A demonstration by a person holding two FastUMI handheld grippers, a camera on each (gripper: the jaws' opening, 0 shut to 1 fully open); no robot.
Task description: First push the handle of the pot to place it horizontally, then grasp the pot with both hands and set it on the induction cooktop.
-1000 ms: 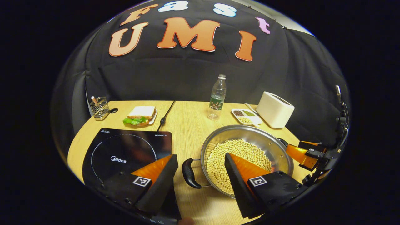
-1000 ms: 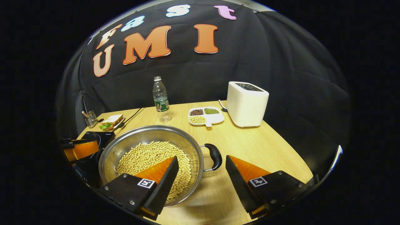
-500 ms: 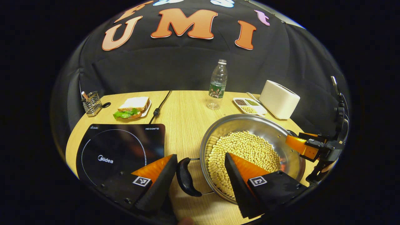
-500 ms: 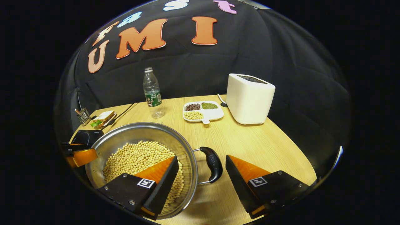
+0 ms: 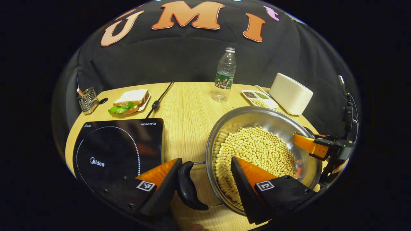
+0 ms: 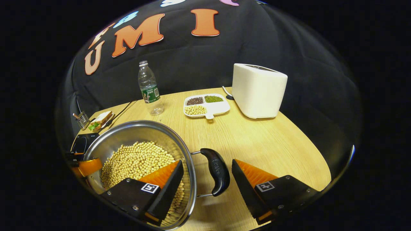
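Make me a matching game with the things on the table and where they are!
Things:
1. pot
2. bottle
3. sandwich
4. toaster

Places or states:
A. at the back by the black cloth, standing upright
B. on a small plate behind the cooktop
C. full of yellow beans, to the right of the cooktop
D. white, next to the tray with three kinds of beans

Pairs: 1-C, 2-A, 3-B, 4-D
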